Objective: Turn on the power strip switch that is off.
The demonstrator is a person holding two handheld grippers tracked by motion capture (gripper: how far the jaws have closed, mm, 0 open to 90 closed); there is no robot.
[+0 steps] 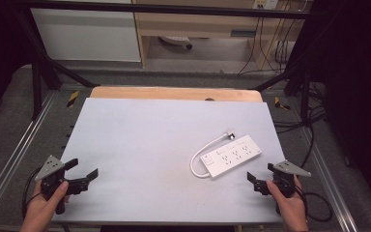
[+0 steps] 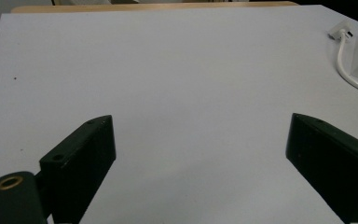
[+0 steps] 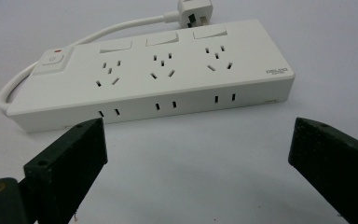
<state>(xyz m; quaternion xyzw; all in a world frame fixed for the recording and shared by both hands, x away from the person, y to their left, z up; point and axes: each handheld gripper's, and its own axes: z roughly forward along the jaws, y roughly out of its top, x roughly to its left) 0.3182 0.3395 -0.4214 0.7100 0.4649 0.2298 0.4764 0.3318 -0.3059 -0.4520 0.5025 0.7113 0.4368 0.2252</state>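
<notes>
Near table's right edge, my right gripper (image 1: 259,181) faces strip (image 3: 154,74), jaws apart, empty. Left gripper (image 1: 79,173) likewise apart. I'd approach square, straddle body, avoid cord (image 3: 74,39).

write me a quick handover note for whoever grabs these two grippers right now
Left gripper: jaws open, nothing between them, at the near left of the table, far from the work.
Right gripper: jaws open, nothing held, at the near right, pointing at the power strip just short of its long side.
Power strip: white, lies flat on the right half of the table, sockets up. Its cable loops round one end, and the plug lies loose on the table behind it.
Done: nothing gripped or plugged in yet.
Left: probably closing in with the right gripper to take the strip or its plug.
</notes>
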